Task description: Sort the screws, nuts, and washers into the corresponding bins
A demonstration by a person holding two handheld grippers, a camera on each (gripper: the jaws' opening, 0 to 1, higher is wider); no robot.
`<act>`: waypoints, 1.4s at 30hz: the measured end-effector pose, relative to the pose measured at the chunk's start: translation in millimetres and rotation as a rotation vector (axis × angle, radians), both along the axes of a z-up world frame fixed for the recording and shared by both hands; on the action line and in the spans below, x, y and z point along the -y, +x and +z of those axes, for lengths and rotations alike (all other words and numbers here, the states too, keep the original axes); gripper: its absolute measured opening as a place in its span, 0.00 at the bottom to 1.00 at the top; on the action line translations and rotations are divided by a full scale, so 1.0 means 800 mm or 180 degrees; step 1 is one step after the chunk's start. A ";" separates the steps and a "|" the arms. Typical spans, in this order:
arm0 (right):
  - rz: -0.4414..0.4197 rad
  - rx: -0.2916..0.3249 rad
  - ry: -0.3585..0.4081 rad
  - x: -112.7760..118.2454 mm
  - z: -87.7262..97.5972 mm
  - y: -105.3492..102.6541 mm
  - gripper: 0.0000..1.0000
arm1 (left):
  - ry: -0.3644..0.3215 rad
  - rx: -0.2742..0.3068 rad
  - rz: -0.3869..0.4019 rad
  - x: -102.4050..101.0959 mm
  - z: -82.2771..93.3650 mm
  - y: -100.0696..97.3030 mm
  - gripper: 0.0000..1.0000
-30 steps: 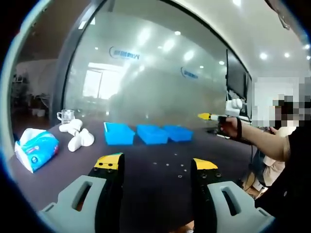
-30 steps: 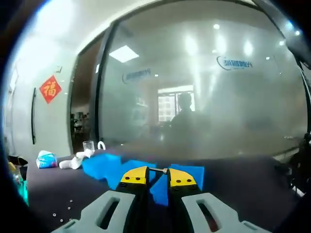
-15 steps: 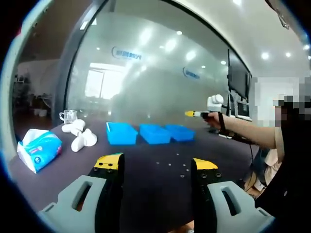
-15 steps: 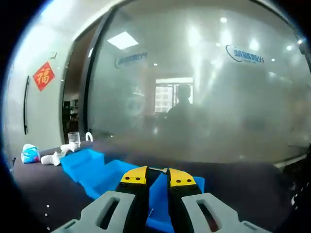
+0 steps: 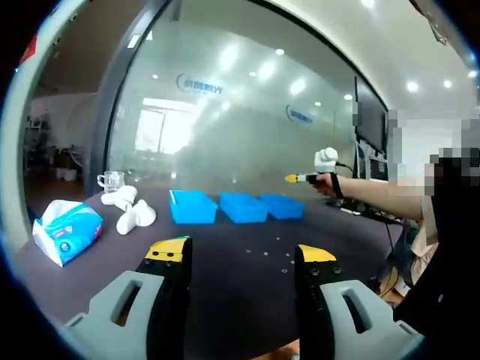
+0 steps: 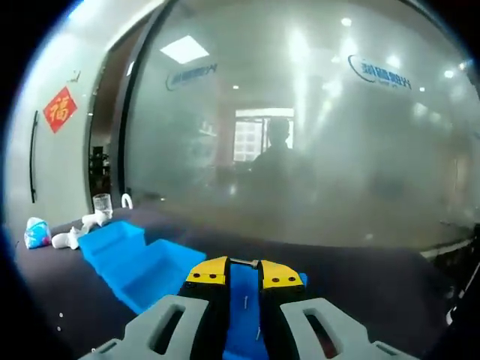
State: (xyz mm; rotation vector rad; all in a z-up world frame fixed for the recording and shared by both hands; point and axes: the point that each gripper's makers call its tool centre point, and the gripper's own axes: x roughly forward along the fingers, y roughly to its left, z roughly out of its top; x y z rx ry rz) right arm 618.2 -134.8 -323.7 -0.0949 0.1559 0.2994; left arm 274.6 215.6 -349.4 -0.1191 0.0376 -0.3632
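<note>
The three bright blue bins (image 5: 238,207) look like smooth, shiny plastic. The dark table top (image 5: 232,285) looks matt and flat. The tiny silver bits (image 5: 283,262) look like shiny metal. The far big glass wall (image 5: 247,120) looks frosted.

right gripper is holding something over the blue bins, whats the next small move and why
Probably open the right gripper and drop the small metal piece pinched at its tips: it hovers over the nearest blue bin, where thin screw-like parts already seem to lie.
</note>
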 end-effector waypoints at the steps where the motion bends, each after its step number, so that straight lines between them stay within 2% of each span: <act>1: 0.0009 -0.0022 0.0001 -0.002 -0.002 0.000 0.11 | 0.0005 0.0001 0.0000 0.000 0.000 0.000 0.53; 4: 0.0002 -0.0035 -0.0038 -0.003 -0.007 0.000 0.12 | 0.0011 0.0007 -0.0004 0.001 0.002 -0.001 0.53; 8: 0.0014 -0.0030 -0.0084 -0.005 -0.008 -0.004 0.23 | 0.0016 0.0010 0.0004 0.001 0.003 -0.002 0.53; 11: 0.0043 -0.0023 -0.0102 -0.005 -0.006 -0.010 0.25 | 0.0017 0.0008 0.0013 0.000 0.002 -0.003 0.53; 19: 0.0200 0.0034 -0.0005 -0.009 0.004 -0.046 0.28 | 0.0017 0.0016 0.0002 0.001 0.003 -0.004 0.53; 26: 0.0455 0.0055 0.0271 -0.015 0.008 -0.108 0.28 | 0.0005 0.0017 -0.0022 0.003 0.001 -0.003 0.53; 37: 0.0596 0.0160 0.0366 0.004 -0.008 -0.212 0.29 | 0.0002 -0.0007 -0.0125 0.017 -0.005 0.001 0.53; 40: 0.0705 0.0095 0.0595 0.003 -0.016 -0.247 0.29 | 0.0006 -0.0014 -0.0145 0.019 -0.006 0.002 0.53; 42: 0.0698 0.0101 0.0582 0.008 -0.022 -0.264 0.29 | 0.0010 -0.0026 -0.0156 0.021 -0.007 0.003 0.53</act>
